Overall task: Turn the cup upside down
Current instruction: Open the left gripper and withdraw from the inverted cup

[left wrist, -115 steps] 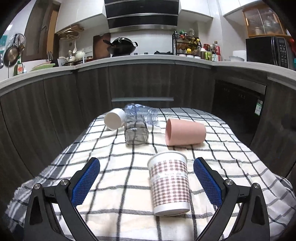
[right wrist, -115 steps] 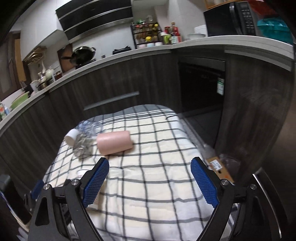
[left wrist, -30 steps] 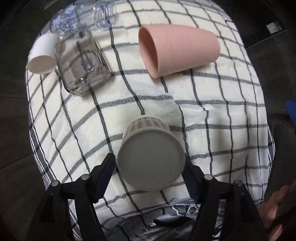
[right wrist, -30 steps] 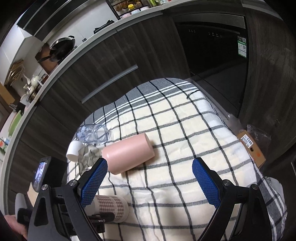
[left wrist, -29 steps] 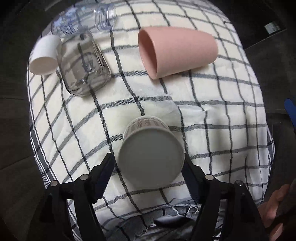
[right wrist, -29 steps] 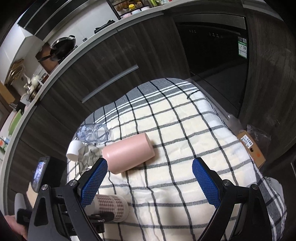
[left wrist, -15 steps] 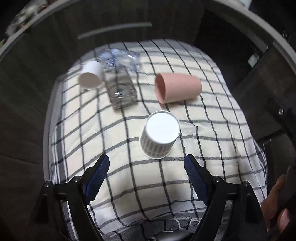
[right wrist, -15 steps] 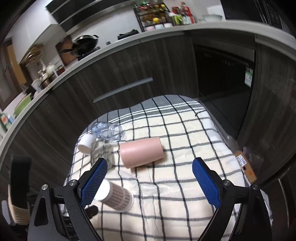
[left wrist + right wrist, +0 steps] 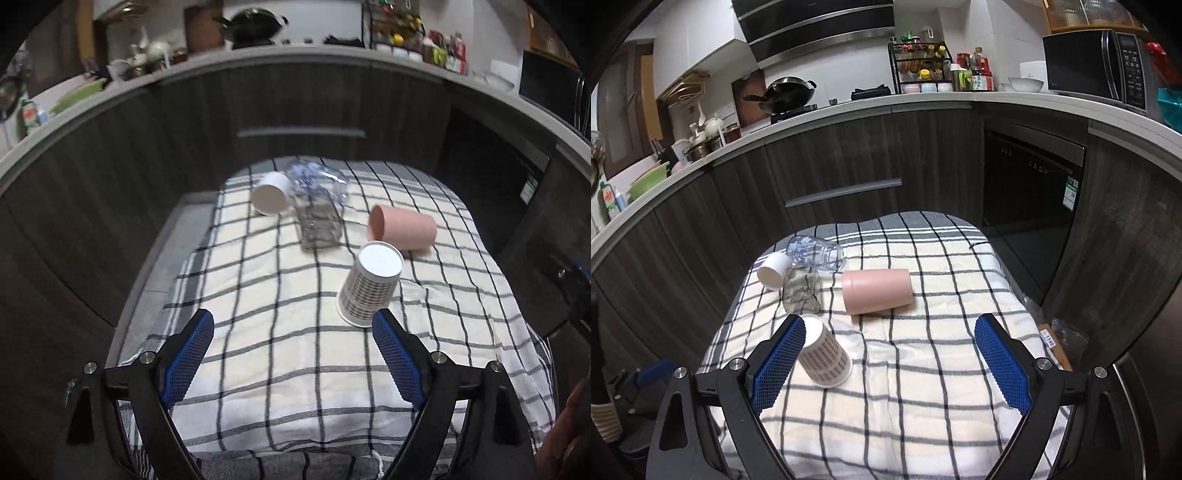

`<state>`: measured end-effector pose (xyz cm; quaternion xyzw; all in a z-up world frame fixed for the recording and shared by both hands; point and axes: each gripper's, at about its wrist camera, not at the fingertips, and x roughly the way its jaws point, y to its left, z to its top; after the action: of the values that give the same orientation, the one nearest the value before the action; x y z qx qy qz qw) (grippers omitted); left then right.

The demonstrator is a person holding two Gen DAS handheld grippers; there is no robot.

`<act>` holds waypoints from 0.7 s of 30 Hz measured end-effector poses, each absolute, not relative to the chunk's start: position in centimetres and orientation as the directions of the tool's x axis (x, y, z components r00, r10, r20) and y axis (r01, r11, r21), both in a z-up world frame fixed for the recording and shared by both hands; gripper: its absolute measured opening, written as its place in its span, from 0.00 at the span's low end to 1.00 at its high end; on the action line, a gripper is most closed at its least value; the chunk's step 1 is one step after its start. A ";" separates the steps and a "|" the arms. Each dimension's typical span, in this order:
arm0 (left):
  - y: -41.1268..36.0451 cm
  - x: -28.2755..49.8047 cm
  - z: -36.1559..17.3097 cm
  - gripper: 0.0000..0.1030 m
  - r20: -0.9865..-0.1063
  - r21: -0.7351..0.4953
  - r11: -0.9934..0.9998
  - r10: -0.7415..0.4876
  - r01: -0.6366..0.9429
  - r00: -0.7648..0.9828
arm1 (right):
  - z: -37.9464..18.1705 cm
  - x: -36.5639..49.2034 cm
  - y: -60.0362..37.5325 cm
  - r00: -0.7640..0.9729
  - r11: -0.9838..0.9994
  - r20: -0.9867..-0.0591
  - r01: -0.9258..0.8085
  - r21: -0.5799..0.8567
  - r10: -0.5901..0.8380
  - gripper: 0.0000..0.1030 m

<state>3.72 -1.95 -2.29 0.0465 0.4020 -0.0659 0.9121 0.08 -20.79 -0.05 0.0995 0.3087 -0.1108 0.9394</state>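
Observation:
A paper cup with a brown check pattern (image 9: 369,288) stands upside down on the checked cloth (image 9: 295,354), white base up. It also shows in the right wrist view (image 9: 825,358), just behind that gripper's left finger. My left gripper (image 9: 291,354) is open and empty, nearer than the cup and to its left. My right gripper (image 9: 886,365) is open and empty above the cloth (image 9: 923,387).
A pink cup (image 9: 402,230) lies on its side behind the paper cup. A clear glass jar (image 9: 319,225), a clear bottle (image 9: 317,181) and a white cup (image 9: 271,197) lie at the far left of the cloth. Dark kitchen cabinets (image 9: 849,166) stand behind.
My left gripper let go of the paper cup, opened and drew back and up. The cup now stands upside down on the cloth. My right gripper tilted up a little.

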 end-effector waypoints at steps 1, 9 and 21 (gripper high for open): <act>-1.6 3.3 -2.2 0.86 -0.729 0.037 0.988 -0.074 0.147 0.681 | -0.1 -0.1 -20.6 0.784 0.956 -0.604 0.268 0.115 -0.147 0.90; -0.9 1.2 -2.6 0.89 -0.717 0.039 0.993 -0.051 0.112 0.696 | -0.6 -1.4 -18.9 0.782 0.968 -0.600 0.248 0.047 -0.171 0.90; -1.0 -0.4 -2.5 0.91 -0.691 0.047 0.992 -0.051 0.116 0.721 | -0.4 -2.9 -17.9 0.796 0.966 -0.557 0.257 -0.043 -0.236 0.90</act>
<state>-0.43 -1.02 -2.51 0.0435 0.3706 -0.0450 0.9267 -2.95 -17.94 -0.43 0.0176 0.2916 -0.1301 0.9475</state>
